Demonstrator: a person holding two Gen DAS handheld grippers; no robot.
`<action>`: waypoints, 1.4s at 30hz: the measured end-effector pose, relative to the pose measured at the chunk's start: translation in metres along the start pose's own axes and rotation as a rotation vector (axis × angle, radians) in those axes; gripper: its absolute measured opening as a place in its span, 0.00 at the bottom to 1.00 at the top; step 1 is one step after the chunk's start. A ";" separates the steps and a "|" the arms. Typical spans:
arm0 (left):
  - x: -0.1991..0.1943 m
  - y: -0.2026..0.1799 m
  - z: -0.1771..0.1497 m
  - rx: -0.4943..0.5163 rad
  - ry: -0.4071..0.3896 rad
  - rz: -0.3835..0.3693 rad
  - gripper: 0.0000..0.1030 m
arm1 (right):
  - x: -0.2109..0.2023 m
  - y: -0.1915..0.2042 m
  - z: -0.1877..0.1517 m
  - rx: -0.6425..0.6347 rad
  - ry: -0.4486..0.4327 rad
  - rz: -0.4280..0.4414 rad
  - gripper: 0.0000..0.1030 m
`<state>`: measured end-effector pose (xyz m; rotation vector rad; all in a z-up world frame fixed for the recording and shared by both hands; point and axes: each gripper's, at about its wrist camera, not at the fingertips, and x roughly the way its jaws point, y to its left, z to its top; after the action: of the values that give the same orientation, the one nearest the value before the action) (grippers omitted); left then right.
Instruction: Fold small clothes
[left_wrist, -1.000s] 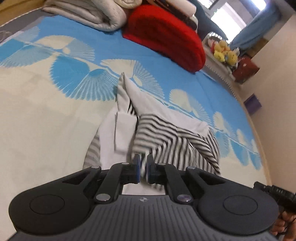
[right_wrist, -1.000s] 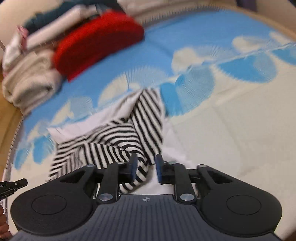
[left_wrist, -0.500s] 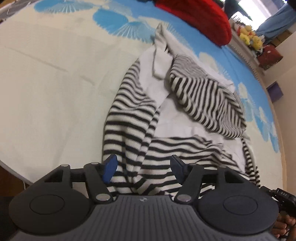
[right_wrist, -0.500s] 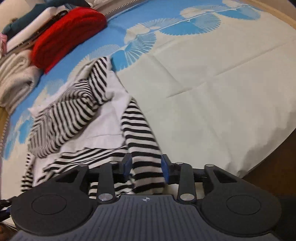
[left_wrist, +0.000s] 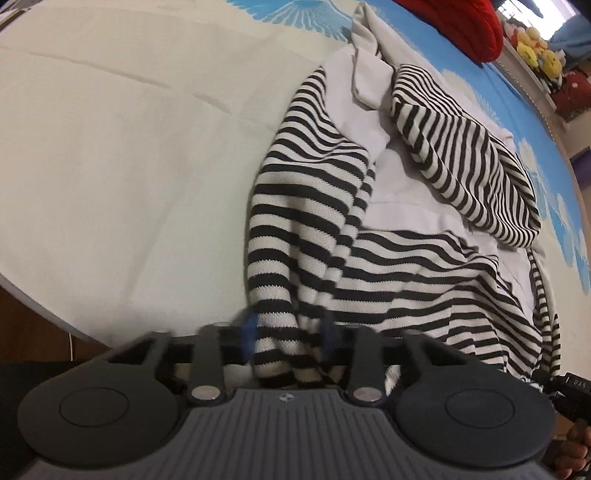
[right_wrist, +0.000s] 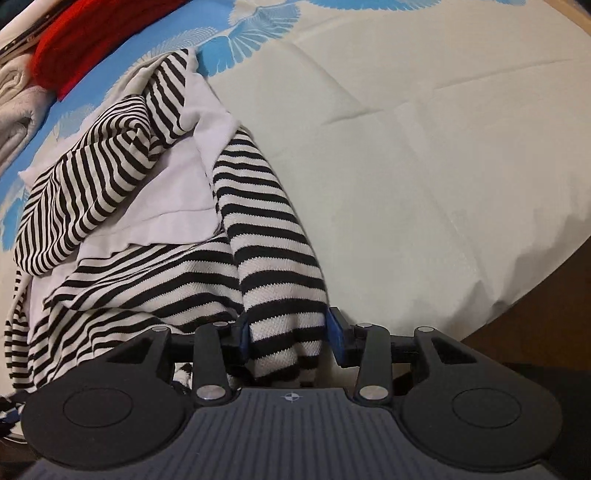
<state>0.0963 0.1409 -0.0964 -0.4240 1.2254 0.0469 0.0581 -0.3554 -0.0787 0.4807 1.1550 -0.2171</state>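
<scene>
Since 1 second ago I have lowered both tongs toward the bed edge, my left gripper (left_wrist: 286, 338) and right gripper (right_wrist: 288, 332) each just closing on the black-and-white striped knit garment (left_wrist: 306, 221) to hold its near edge for folding.

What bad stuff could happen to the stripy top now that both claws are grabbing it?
The left claw and right claw have just been closing on bunched folds of the stripy top, so it may lift crooked. The white lining lies crumpled, so creases could get folded in. The hem sits near the bed's edge and could slide off.
</scene>
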 end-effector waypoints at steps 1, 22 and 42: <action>-0.001 0.000 0.000 -0.002 -0.005 -0.016 0.09 | 0.000 0.000 0.000 0.004 0.001 0.012 0.15; -0.018 0.012 -0.008 -0.094 -0.017 -0.064 0.32 | -0.007 -0.011 -0.002 0.037 0.025 0.005 0.34; -0.017 0.009 -0.010 -0.079 -0.053 -0.066 0.27 | -0.006 -0.006 -0.011 0.007 0.030 0.032 0.13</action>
<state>0.0788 0.1488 -0.0864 -0.5283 1.1590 0.0501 0.0442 -0.3566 -0.0780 0.5098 1.1754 -0.1871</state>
